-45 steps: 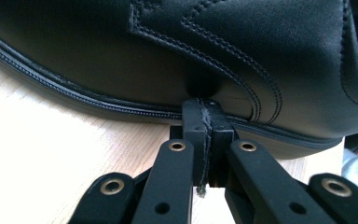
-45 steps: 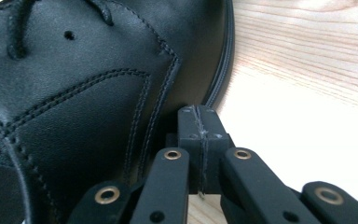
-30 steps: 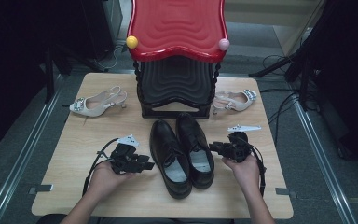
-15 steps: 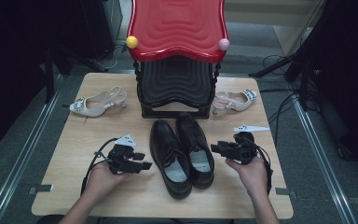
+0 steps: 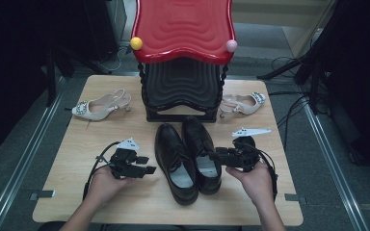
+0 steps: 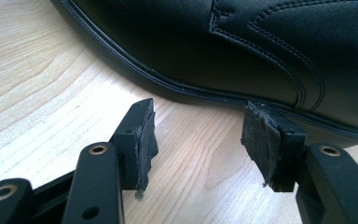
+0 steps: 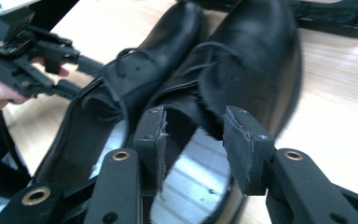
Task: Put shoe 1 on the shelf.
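Two black shoes (image 5: 188, 161) lie side by side at the worktop's (image 5: 289, 211) middle. The left gripper (image 5: 144, 165), jaws just spread and empty, sits beside the left shoe; the right gripper (image 5: 215, 155) hangs over the right shoe's opening, jaws parted, grasping nothing.

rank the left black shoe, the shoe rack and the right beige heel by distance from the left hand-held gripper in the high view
1. Left black shoe, just right of the left hand-held gripper.
2. Shoe rack, at the table's far middle.
3. Right beige heel, far right, beside the rack.
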Available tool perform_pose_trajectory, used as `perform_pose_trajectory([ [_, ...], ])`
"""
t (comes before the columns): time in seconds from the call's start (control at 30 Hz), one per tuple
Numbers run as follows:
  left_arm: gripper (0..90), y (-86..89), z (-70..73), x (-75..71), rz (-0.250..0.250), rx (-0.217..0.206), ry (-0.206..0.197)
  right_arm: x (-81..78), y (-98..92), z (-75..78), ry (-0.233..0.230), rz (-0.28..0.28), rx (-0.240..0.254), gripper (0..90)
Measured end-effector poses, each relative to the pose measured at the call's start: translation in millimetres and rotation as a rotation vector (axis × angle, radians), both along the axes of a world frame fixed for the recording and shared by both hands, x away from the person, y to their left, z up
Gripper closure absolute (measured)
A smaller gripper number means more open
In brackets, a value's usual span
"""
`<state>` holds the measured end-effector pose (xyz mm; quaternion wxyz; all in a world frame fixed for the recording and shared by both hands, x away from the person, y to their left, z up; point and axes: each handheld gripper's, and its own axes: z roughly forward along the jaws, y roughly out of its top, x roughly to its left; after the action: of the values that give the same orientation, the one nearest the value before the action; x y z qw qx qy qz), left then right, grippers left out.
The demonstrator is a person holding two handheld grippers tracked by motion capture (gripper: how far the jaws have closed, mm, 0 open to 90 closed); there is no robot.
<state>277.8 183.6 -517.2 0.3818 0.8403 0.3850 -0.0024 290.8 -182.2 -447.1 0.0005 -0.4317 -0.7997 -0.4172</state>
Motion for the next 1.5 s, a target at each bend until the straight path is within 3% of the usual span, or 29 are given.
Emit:
perform_pose_trajectory([
  [0.5, 43.9, -3.6, 1.9, 2.2, -0.013, -0.002, -0.01, -12.4, 42.8, -8.1, 0.072, 0.103, -0.057, 58.3],
  [0.93, 43.6, 1.2, 6.6, 5.4, -0.008, -0.023, -0.018, 7.4, 74.2, -27.9, 0.162, 0.1, -0.195, 57.7],
  [0.97, 43.5, 2.6, 7.5, 5.7, -0.005, -0.026, -0.02, 11.3, 78.7, -32.8, 0.185, 0.092, -0.211, 58.1],
  [1.07, 43.4, 4.3, 7.8, 6.6, -0.002, -0.028, -0.02, 12.1, 80.3, -31.8, 0.188, 0.091, -0.226, 59.1],
  [1.13, 43.3, 4.9, 7.7, 7.3, -0.003, -0.029, -0.014, 15.3, 80.6, -32.7, 0.215, 0.084, -0.226, 61.9],
  [1.23, 41.7, 5.4, 8.9, 7.6, -0.001, -0.025, -0.024, 14.4, 82.8, -32.8, 0.2, 0.079, -0.251, 64.8],
  [1.5, 39.9, 18.8, 10.7, 9.9, 0.033, -0.031, -0.029, 16.6, 75.1, -32.3, 0.201, 0.059, -0.251, 80.5],
])
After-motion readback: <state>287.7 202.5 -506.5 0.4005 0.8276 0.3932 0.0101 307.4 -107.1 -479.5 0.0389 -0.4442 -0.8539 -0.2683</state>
